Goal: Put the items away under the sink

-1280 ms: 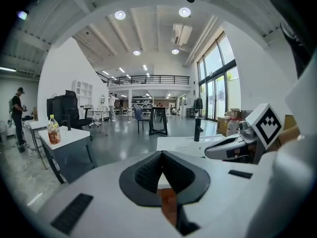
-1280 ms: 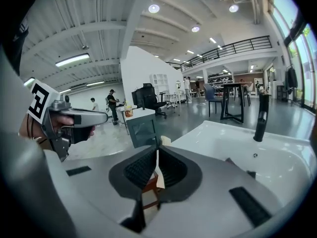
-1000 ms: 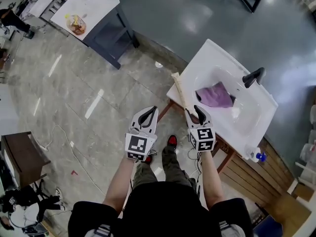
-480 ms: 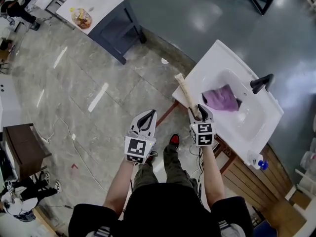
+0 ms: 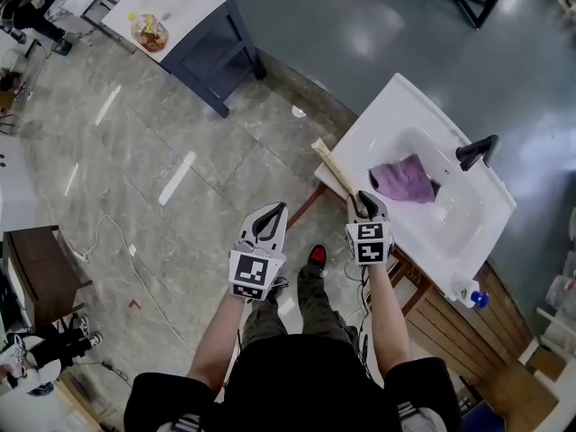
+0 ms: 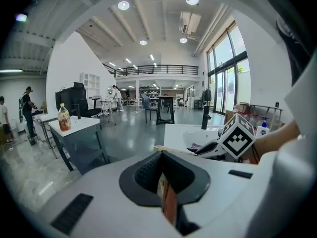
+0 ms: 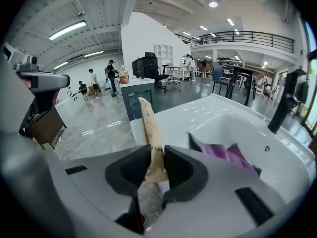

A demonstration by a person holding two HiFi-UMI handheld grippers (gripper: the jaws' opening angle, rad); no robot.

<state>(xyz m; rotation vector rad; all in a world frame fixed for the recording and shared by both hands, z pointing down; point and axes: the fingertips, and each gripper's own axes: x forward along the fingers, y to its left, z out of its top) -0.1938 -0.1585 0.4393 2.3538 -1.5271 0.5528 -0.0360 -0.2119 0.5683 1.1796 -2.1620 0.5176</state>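
My right gripper (image 5: pixel 362 203) is shut on the near end of a long beige paper packet (image 5: pixel 331 164). The packet sticks out over the front left corner of the white sink (image 5: pixel 389 104). In the right gripper view the packet (image 7: pixel 150 127) stands pinched between the black pads of that gripper (image 7: pixel 153 165). A purple cloth (image 5: pixel 403 178) lies in the basin, also visible in the right gripper view (image 7: pixel 224 152). My left gripper (image 5: pixel 272 212) hangs over the floor left of the sink, jaws together with nothing between them (image 6: pixel 161 175).
A black faucet (image 5: pixel 477 151) stands at the sink's far side, and a soap bottle (image 5: pixel 470 293) stands at its near right corner. A wooden cabinet (image 5: pixel 436 318) sits below. A dark table with a white top (image 5: pixel 184 21) stands far left and a brown side table (image 5: pixel 36 277) at the left.
The right gripper has closed on the packet's near end. The packet's far tip has since swung slightly left. The left gripper has stayed about where it was.
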